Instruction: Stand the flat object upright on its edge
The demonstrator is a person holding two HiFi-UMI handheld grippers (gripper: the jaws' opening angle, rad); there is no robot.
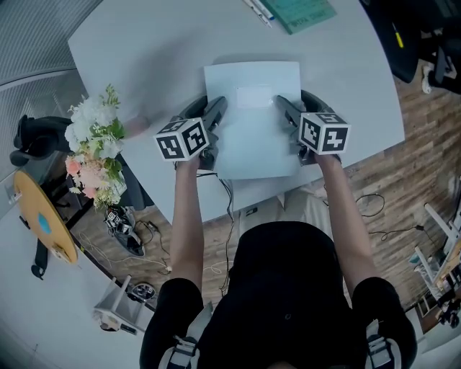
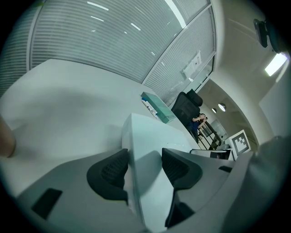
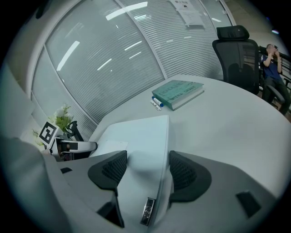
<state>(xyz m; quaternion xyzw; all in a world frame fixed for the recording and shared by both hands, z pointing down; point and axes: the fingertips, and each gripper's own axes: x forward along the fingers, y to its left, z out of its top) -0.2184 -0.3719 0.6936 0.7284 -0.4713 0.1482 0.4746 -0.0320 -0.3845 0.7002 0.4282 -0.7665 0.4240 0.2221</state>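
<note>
A white flat slab lies in the middle of the pale table, its near edge by the table's front. My left gripper holds its left edge and my right gripper its right edge. In the left gripper view the slab runs between the dark pads, which close on it from both sides. The right gripper view shows the slab wedged between both pads, with a small port on its side edge. Whether the slab has left the table I cannot tell.
A green book with a pen beside it lies at the table's far side. A bunch of flowers stands off the table's left edge. A black office chair and a person are beyond the table.
</note>
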